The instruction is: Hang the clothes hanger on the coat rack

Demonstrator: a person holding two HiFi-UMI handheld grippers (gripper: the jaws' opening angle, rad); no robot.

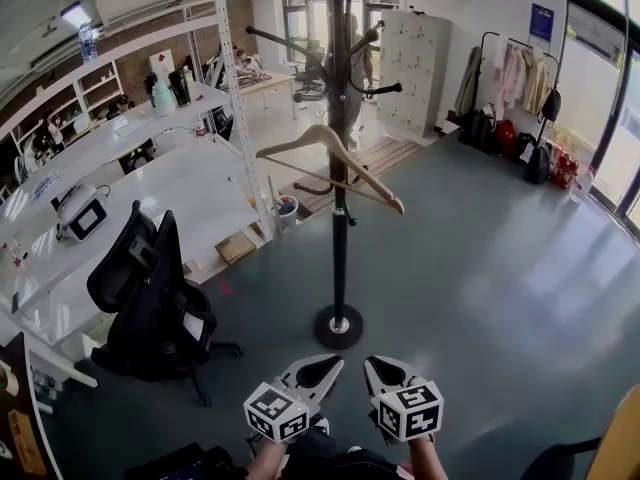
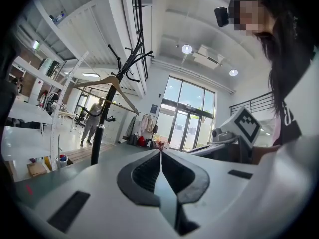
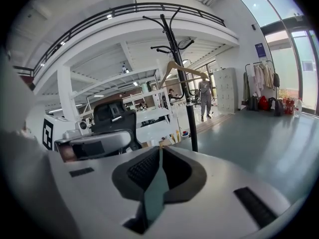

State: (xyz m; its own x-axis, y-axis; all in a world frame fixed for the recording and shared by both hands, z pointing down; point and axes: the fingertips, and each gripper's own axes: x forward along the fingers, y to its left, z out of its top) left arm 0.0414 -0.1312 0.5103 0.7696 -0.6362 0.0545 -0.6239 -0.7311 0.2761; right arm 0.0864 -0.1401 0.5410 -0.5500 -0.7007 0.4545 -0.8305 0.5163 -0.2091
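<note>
Both grippers sit near me at the bottom of the head view, the left gripper [image 1: 328, 365] and right gripper [image 1: 376, 365] side by side. Each is clenched, with nothing between its jaws. Just beyond them I see the rack [image 1: 340, 248] standing on the grey floor [image 1: 480, 268]. The hanger [image 1: 330, 158] hangs on it partway up the pole, tilted, its right end lower. A black chair [image 1: 150, 298] stands to the left, beside a white desk [image 1: 190, 183].
</note>
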